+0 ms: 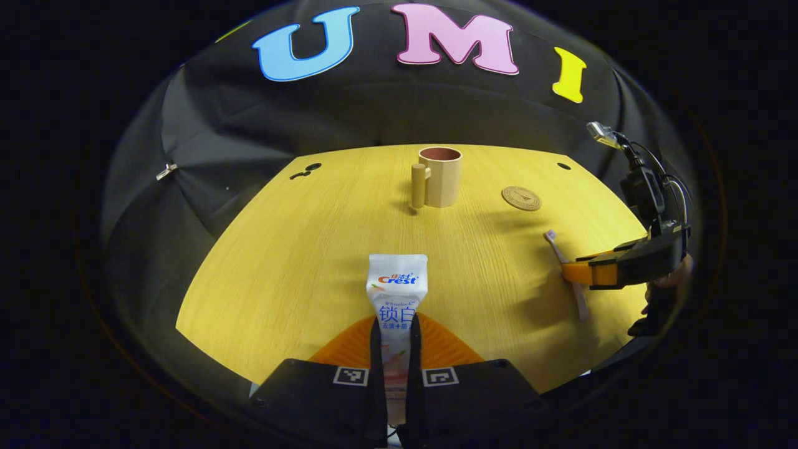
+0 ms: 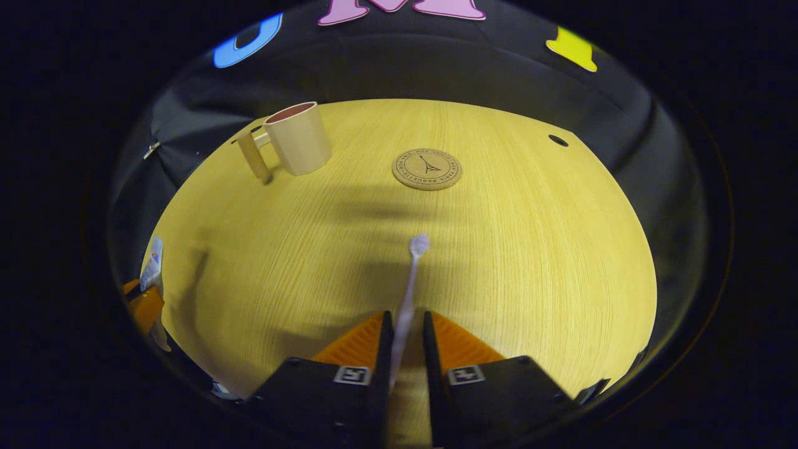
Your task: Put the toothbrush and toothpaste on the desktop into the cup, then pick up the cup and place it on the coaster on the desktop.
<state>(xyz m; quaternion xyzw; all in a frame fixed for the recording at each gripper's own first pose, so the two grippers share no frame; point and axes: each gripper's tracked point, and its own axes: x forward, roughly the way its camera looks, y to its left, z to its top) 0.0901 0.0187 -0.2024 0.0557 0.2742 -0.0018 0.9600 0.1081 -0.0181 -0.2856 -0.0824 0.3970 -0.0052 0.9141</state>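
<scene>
Left gripper view showed your left gripper (image 1: 396, 340) with jaws clamped on the toothpaste tube (image 1: 397, 293); your right gripper (image 2: 406, 330) bracketed the toothbrush (image 2: 408, 284), whether pressing it I cannot tell. Beyond stood the cup (image 1: 439, 176) and coaster (image 2: 427, 169), apart on the bare worktop (image 1: 299, 249).

two handheld grippers, black-bodied with coded tags

in the left gripper view, the left gripper (image 1: 395, 349) has two blocky black finger mounts, each bearing a small square black-and-white coded tag near its inner top corner, with ribbed wedge-shaped panels rising ahead of them. the right gripper (image 2: 404, 340), in the right gripper view, has the same build: black mounts, a square tag on each, ribbed wedges in front. seen from the side in the left gripper view, the right gripper (image 1: 576, 272) has a black boxy body with a black module standing on top, thin dark cables looping from it, and a small pale clip-like piece at the tip.
</scene>
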